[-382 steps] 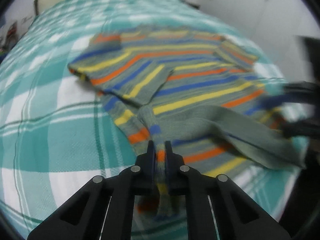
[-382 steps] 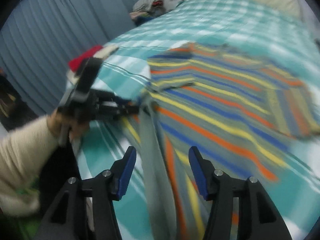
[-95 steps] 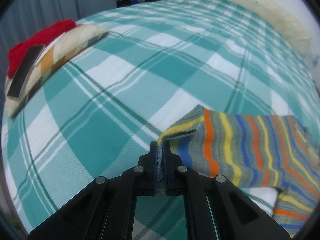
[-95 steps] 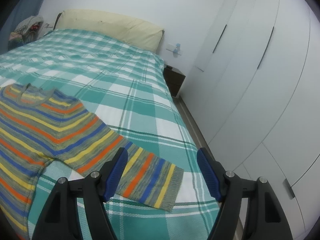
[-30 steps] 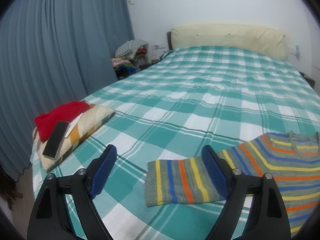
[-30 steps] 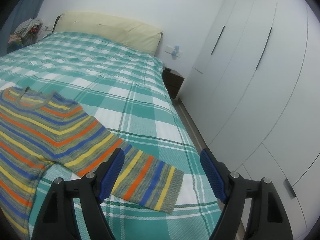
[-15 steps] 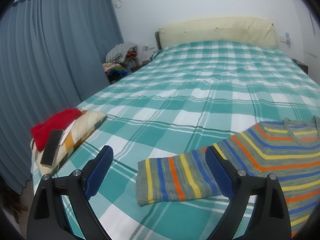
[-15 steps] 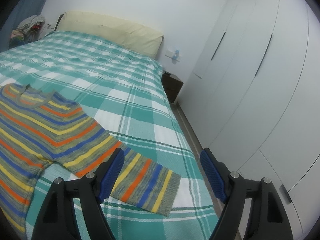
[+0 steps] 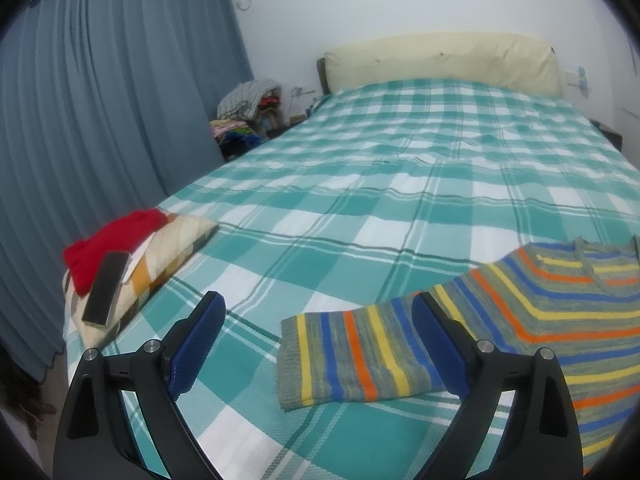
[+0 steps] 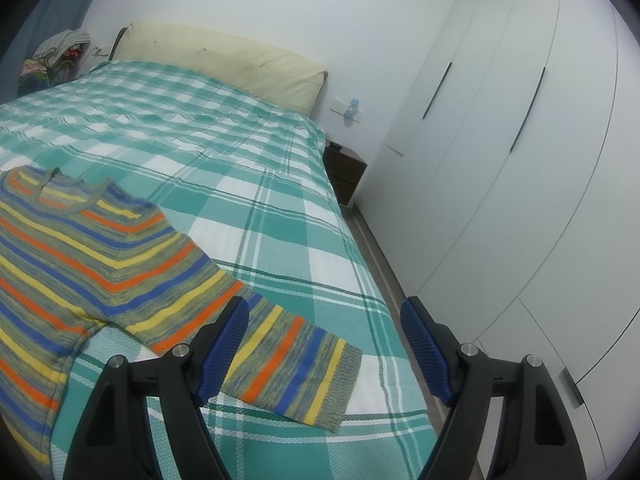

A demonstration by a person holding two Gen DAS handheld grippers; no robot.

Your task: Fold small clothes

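Bedroom, teal-and-white checked bed (image 9: pixel 360 216) as work surface; blue curtain (image 9: pixel 100 120) on one side, white wardrobe doors (image 10: pixel 520 140) on the other.

Left tongs (image 9: pixel 318 346): jaws spread wide, nothing between the pads. They have just been opening a little further; a few seconds back they were pinched on the sleeve end, so that cuff has been let go and the tongs have drawn back above the bed. Left sleeve (image 9: pixel 356 356) now lies flat just ahead of them, stretched sideways from the body.

Right tongs (image 10: pixel 324 346): jaws apart, empty, hovering over the right sleeve (image 10: pixel 280 352) without touching it. No visible shift here over the last second.

Striped sweater (image 10: pixel 80 260): spread face up near the foot of the bed, neckline (image 10: pixel 68 196) toward the cream headboard cushion (image 9: pixel 440 60), both sleeves out to the sides. Some seconds ago it was bunched with one sleeve across the front.

Reading: laying-out looks finished and folding proper not yet begun. Likely next is each sleeve brought across the chest, then the hem toward the collar.

Off to the left edge: patterned pillow (image 9: pixel 168 256) carrying a red garment (image 9: pixel 112 240) and a dark flat phone-like slab (image 9: pixel 105 287), well apart from the sweater. Clothes pile (image 9: pixel 250 116) beyond the far corner.
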